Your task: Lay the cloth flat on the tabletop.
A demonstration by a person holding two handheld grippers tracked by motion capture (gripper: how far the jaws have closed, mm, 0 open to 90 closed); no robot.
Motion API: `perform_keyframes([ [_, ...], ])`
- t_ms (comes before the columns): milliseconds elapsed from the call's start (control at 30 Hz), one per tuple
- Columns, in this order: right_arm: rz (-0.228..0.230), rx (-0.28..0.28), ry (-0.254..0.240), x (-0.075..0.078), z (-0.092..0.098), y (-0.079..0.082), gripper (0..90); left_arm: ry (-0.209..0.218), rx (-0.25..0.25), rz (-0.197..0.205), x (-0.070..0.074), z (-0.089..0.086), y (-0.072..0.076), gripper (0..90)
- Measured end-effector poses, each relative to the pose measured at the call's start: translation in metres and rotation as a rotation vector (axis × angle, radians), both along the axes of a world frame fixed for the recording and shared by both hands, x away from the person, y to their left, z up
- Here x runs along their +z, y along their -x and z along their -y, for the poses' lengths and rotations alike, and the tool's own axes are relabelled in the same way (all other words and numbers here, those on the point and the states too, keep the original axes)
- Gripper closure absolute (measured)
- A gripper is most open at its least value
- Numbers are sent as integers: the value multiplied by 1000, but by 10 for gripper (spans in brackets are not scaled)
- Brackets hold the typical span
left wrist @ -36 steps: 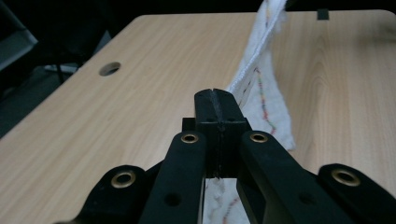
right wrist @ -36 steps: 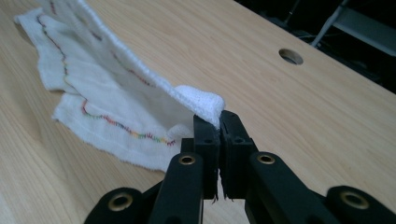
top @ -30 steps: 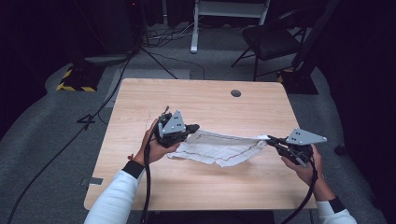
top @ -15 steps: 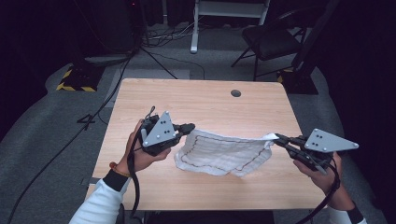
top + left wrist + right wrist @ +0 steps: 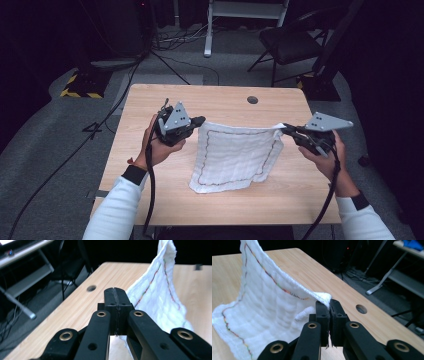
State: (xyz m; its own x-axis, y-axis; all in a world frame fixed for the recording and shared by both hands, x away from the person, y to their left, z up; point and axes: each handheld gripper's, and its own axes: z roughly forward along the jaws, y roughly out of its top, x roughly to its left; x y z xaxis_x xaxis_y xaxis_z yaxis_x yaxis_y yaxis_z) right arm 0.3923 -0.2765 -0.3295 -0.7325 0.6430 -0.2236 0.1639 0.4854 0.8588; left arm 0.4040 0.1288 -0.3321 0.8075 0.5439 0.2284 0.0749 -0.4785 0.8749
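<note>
The high view looked down on the table [image 5: 150, 100] from above; both gripper views skimmed it closely, sharing its cable hole [image 5: 252, 100].

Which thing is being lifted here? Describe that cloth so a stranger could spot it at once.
Start at the light wooden table in the dark room. Above its middle, the left gripper and the right gripper each pinch a top corner of a white quilted cloth, which hangs between them with its lower edge on the wood. A thin multicoloured stitched line runs just inside its border.
</note>
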Motion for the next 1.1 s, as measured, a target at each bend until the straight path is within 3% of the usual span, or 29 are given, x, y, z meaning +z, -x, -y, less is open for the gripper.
perform_keyframes([
  [133, -45, -19, 31, -13, -11, -41, 872, -43, 52, -33, -17, 2, -30, 900],
  [200, -69, -40, 47, -19, -16, -60, 871, -41, 81, -55, -26, 2, -45, 899],
  [367, -118, -87, 56, -33, -27, -98, 853, -85, 166, -90, -47, 0, -78, 899],
  [433, -118, -107, 82, -39, -35, -109, 776, -93, 221, -111, -56, -2, -91, 897],
  [467, -113, -133, 95, -43, -39, -115, 667, -94, 261, -111, -60, -2, -97, 883],
  [500, -116, -166, 102, -48, -42, -120, 634, -91, 284, -122, -64, -2, -101, 860],
  [567, -152, -174, 115, -58, -47, -127, 571, -80, 320, -161, -73, -1, -108, 763],
  [700, -166, -133, 152, -73, -50, -122, 498, -129, 297, -196, -89, 11, -103, 572],
  [800, -172, -111, 127, -78, -42, -111, 429, -156, 248, -203, -97, 20, -91, 431],
  [867, -184, -110, 115, -82, -35, -103, 384, -170, 228, -208, -100, 23, -86, 379],
  [900, -192, -111, 112, -84, -32, -98, 372, -194, 178, -241, -109, 30, -74, 359],
  [967, -205, -102, 95, -91, -25, -88, 358, -222, 141, -258, -117, 35, -65, 339],
  [1033, -215, -94, 101, -95, -23, -82, 344, -242, 118, -281, -122, 37, -59, 309],
  [1100, -243, -71, 113, -108, -17, -66, 340, -267, 70, -309, -132, 41, -44, 303],
])
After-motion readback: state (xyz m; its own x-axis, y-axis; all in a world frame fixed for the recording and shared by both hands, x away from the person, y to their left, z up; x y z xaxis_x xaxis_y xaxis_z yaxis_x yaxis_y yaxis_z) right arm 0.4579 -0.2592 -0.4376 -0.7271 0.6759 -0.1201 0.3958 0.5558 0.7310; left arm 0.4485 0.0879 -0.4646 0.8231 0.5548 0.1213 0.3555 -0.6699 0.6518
